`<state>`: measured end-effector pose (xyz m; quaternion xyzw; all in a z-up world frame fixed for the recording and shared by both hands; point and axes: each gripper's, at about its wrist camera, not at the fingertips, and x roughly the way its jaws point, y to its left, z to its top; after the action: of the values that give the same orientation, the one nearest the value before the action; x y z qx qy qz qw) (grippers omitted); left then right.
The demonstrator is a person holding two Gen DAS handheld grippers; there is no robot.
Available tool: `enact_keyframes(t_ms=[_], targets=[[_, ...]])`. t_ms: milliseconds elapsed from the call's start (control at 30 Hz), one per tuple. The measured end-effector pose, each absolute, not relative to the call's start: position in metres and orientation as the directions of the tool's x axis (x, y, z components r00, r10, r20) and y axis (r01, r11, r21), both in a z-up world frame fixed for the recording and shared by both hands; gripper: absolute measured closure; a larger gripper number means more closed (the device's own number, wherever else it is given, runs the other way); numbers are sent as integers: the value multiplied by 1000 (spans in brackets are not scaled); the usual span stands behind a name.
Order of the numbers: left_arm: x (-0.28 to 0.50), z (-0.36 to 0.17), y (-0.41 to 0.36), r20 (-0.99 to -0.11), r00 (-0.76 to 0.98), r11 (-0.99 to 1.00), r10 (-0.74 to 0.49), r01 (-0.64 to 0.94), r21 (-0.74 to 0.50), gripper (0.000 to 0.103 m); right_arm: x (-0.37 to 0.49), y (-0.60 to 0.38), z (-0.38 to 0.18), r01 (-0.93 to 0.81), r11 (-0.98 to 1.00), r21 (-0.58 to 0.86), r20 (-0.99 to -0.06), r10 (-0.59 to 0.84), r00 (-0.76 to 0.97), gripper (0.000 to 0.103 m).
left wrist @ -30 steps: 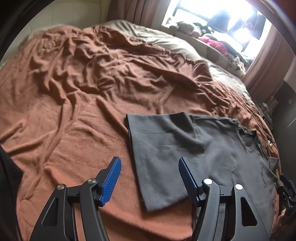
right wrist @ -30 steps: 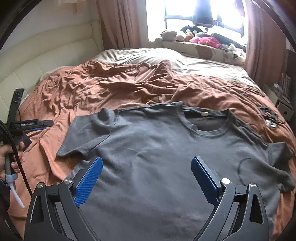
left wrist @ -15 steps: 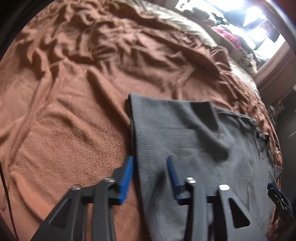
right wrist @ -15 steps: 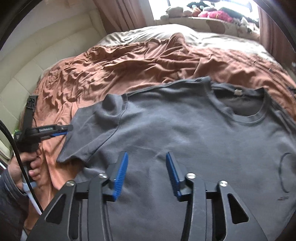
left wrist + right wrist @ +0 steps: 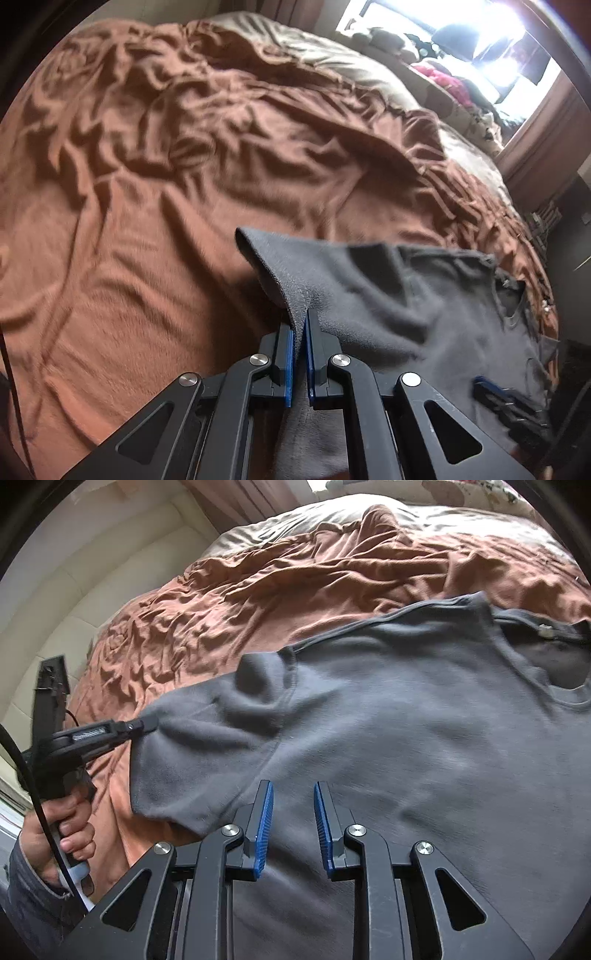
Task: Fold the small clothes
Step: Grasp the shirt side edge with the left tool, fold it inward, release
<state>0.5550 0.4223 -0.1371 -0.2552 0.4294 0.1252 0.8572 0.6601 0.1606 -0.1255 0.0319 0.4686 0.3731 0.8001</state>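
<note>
A dark grey T-shirt (image 5: 424,738) lies spread on the brown blanket, neck hole to the right. In the left wrist view my left gripper (image 5: 301,321) is shut on the edge of the shirt's sleeve (image 5: 280,266), which rises in a small peak from the pads. The right wrist view shows the same left gripper (image 5: 144,722) pinching that sleeve at the left. My right gripper (image 5: 291,786) hovers low over the shirt's body beside the armpit seam. Its jaws are closing, with a narrow gap and flat cloth under them, and the blue pads (image 5: 264,823) are not pressing on it.
A rumpled brown blanket (image 5: 166,184) covers the bed. A cream padded headboard (image 5: 110,572) stands at the back left. A person's hand (image 5: 62,827) holds the left gripper's handle, with a black cable beside it. Soft toys and clutter line the bright window sill (image 5: 443,74).
The left gripper moved onto the sleeve edge and shut on it, raising the cloth. The right gripper dropped closer to the shirt and its jaws narrowed from wide to a small gap.
</note>
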Motion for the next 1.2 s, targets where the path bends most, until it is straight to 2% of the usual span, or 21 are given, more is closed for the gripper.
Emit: enact_keyframes(t_ms=[133,333,567,733,833,900,933,1200], targets=[[564,-111,417,-777,629,852,-18,-398,-342,98,672,179,-141,-543,703,460,-719,653,236,91],[577,-85,397,-752,657,869,-57,-338,-361,98,691,194,-164,-484,705,519,-727,661,184,91],[590,-66,359,-737,666,896,-114,-252,-366,98,688,169,-145,-467,696,545,-697,686,210,91],[598,-56,330,-731,666,908,-145,-203,-366,98,682,146,-129,-472,716,514,-700,668,252,91],[604,-53,312,-733,661,913,-162,-180,-365,98,678,133,-123,-466,731,499,-709,653,265,81],[607,-52,300,-734,657,917,-174,-164,-364,98,675,122,-120,-460,743,486,-710,642,288,59],[610,-51,291,-735,654,919,-182,-152,-363,98,672,110,-115,-458,745,485,-707,643,296,56],[628,-69,236,-758,603,925,-247,-87,-371,98,659,59,-103,-427,769,476,-711,622,328,55]])
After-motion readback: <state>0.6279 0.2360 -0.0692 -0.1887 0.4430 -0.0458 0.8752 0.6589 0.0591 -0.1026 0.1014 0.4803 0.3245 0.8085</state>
